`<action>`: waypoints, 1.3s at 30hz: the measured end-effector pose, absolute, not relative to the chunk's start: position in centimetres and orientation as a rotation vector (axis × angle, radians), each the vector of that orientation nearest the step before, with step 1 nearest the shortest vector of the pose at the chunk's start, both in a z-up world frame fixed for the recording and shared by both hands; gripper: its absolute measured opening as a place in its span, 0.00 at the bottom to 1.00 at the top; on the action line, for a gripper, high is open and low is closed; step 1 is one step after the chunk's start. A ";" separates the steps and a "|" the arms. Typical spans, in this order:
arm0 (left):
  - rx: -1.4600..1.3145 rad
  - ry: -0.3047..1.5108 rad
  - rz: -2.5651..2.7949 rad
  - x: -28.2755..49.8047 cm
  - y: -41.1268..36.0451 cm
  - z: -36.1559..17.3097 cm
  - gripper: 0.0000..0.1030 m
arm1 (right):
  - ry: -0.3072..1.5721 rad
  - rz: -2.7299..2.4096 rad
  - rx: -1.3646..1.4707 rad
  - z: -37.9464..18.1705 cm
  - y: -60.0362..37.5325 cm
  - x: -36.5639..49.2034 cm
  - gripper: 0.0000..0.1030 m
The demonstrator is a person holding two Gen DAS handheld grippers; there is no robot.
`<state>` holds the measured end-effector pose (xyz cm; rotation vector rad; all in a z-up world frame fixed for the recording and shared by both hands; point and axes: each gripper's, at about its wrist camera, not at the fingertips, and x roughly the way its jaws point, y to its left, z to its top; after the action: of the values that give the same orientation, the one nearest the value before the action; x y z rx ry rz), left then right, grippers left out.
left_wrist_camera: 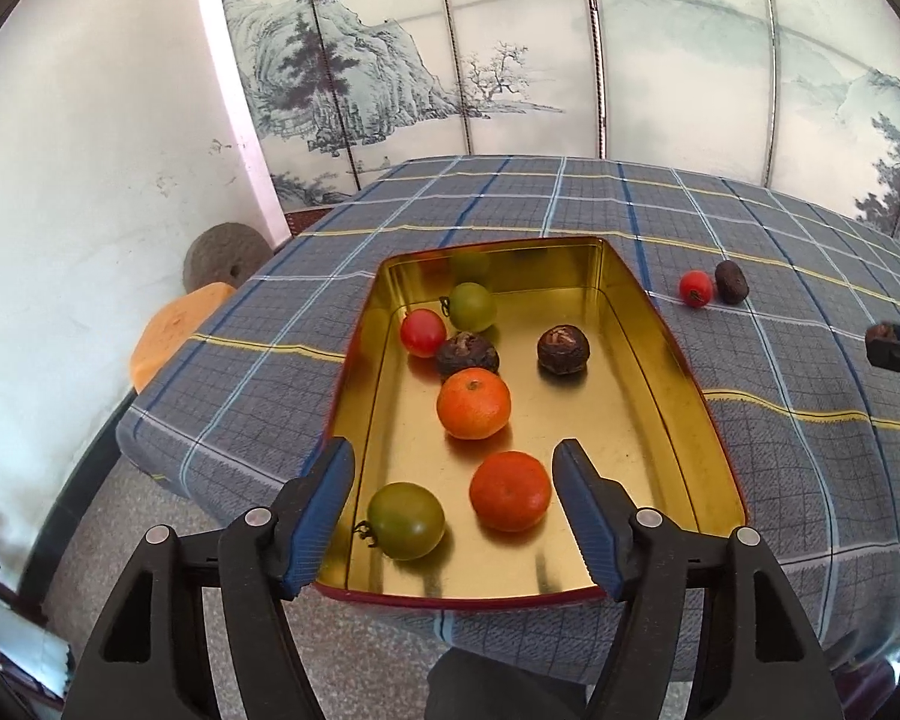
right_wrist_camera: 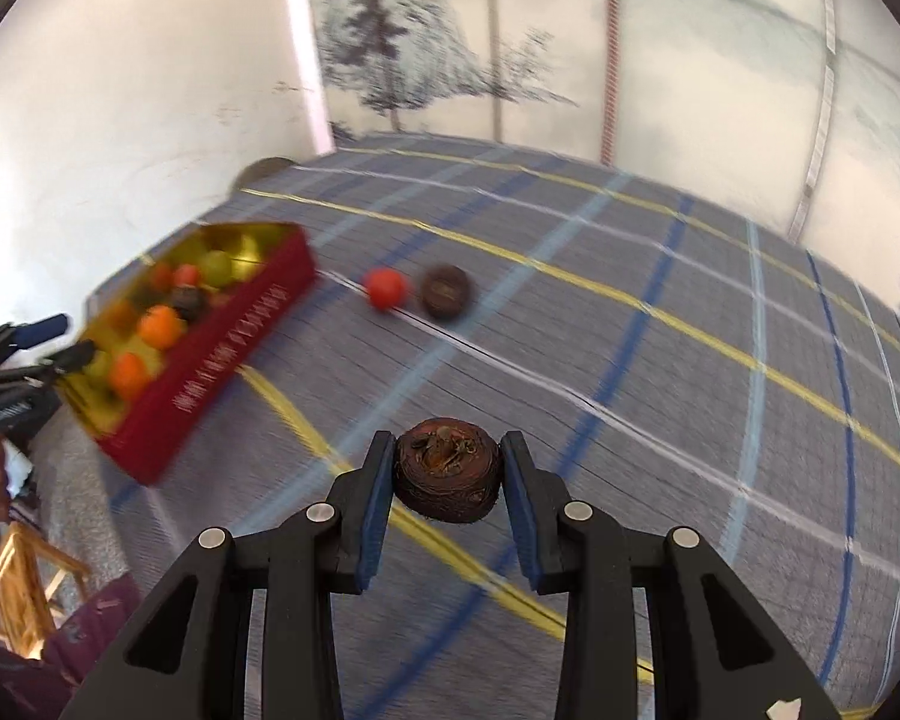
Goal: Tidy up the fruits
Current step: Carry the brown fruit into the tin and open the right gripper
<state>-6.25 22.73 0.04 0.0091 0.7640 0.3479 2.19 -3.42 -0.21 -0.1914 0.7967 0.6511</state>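
Two tools in view. Right tool (right_wrist_camera: pixel 447 474) is clenched on a dark brown wrinkled fruit (right_wrist_camera: pixel 448 477), both blue pads touching its sides, stem end facing the camera. It is held above the plaid cloth of the bench (right_wrist_camera: pixel 660 372), well apart from the tin. Right wrist view is motion-blurred, so fine detail there is soft.

Left tool (left_wrist_camera: pixel 453 489) is released, jaws spread wide, gripping nothing. Its left finger (left_wrist_camera: pixel 321 516) sits over the tin's left wall near the front corner; whether it touches the wall I cannot tell. Its right finger (left_wrist_camera: pixel 582 510) is over the tin's interior.

Gold-lined red tin (left_wrist_camera: pixel 672 372) sits on the bench at the near edge. Seven pieces inside:
- green tomato (left_wrist_camera: pixel 406 520) near front, between the left tool's fingers
- orange mandarin (left_wrist_camera: pixel 510 491) just beside it, to the right
- second mandarin (left_wrist_camera: pixel 474 403) mid-tin
- dark brown fruit (left_wrist_camera: pixel 467 355) touching that mandarin's far side
- another dark brown fruit (left_wrist_camera: pixel 563 350) alone on the right
- red tomato (left_wrist_camera: pixel 423 333) and green tomato (left_wrist_camera: pixel 471 306) at the far left

Loose on the cloth, right of the tin: small red tomato (left_wrist_camera: pixel 696 288) with a dark brown fruit (left_wrist_camera: pixel 731 282) just beside it.

Painted folding screen (left_wrist_camera: pixel 510 60) stands behind the bench.
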 end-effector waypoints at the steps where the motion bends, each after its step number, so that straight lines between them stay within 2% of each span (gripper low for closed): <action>1: 0.009 0.762 0.350 -6.4 22.8 0.0 0.68 | 0.784 0.674 -0.200 0.4 -2.5 1.8 0.32; 12: -0.007 0.750 0.366 -8.0 24.0 0.0 0.68 | 0.725 0.916 -0.244 3.8 7.1 -2.1 0.32; 26: -0.045 0.728 0.399 -10.4 26.2 0.5 0.71 | 0.765 1.021 -0.354 2.0 16.0 -2.7 0.32; 39: -0.045 0.728 0.443 -11.4 27.8 0.1 0.74 | 0.825 0.999 -0.402 -0.2 19.4 -1.3 0.32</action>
<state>-11.38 27.78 0.12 -0.0445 0.7276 0.4434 -1.26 19.36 -0.17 -0.4022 0.8247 0.9988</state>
